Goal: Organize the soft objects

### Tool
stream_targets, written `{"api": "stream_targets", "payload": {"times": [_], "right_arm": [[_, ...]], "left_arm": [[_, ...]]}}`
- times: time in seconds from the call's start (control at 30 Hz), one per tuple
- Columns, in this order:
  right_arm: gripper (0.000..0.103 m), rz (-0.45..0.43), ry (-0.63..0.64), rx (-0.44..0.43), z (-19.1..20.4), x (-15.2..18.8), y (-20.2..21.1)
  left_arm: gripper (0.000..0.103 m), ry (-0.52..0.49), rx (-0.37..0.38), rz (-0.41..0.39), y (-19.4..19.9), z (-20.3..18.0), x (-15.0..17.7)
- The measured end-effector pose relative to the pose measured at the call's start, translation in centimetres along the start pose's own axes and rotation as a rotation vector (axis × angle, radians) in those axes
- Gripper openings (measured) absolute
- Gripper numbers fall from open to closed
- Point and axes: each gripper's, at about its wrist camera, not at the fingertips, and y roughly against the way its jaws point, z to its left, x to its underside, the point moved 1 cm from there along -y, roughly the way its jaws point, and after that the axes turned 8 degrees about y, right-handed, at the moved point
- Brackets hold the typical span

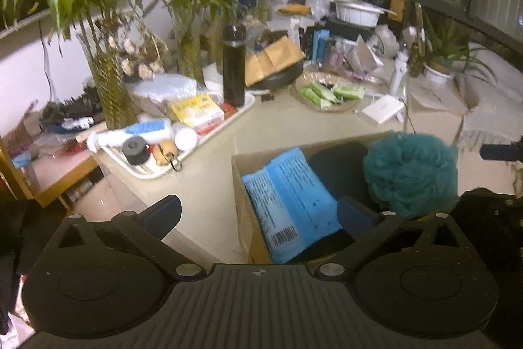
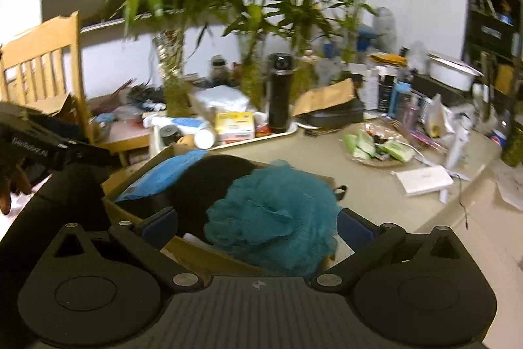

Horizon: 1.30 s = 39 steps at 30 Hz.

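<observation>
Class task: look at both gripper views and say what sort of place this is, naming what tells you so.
Most likely a lived-in home room. A cluttered table holds lucky bamboo in glass vases, a black thermos and a tray of toiletries; a wooden chair stands beside it.

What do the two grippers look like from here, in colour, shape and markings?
Both look alike: the left gripper and right gripper are matte black, each with a ribbed centre plate bearing a small emblem, two round housings, silver pivot pins and angled link arms ending in blue finger pads. No cables show. The right view shows white lettering on the left gripper's side.
</observation>
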Motion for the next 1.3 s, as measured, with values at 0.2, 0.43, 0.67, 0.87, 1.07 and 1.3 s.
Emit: {"api": "stream_targets", "payload": {"times": [0.2, 0.43, 0.67, 0.87, 1.07, 1.3], "right_arm": [[0.103, -0.015, -0.072, 0.069, -0.8, 0.3, -0.1], [0.103, -0.018, -0.071, 0.213, -0.7, -0.1, -0.4], [0.103, -0.027, -0.090, 0.325, -0.6, -0.3, -0.6], [0.103, 0.107, -0.113, 0.331, 0.1, -0.2, -1.3], [0.103, 0.234, -0.185, 0.246, 0.7, -0.1, -2.1], [0.103, 0.375, -0.156, 0.214, 2.3, -0.1, -3.3]], "left_arm": [[0.103, -0.013, -0.042, -0.099, 0.6, -0.6, 0.1], [0.103, -0.094, -0.116, -0.172, 1.4, -1.5, 0.0], [0.103, -0.119, -0.133, -0.204, 1.9, -2.1, -0.1], [0.103, -0.107, -0.172, -0.132, 0.9, -2.3, 0.0], [0.103, -0.027, -0.155, 0.003, 0.1, -1.6, -0.3], [0.103, 0.028, -0.120, 0.130, -0.5, -1.4, 0.1]]}}
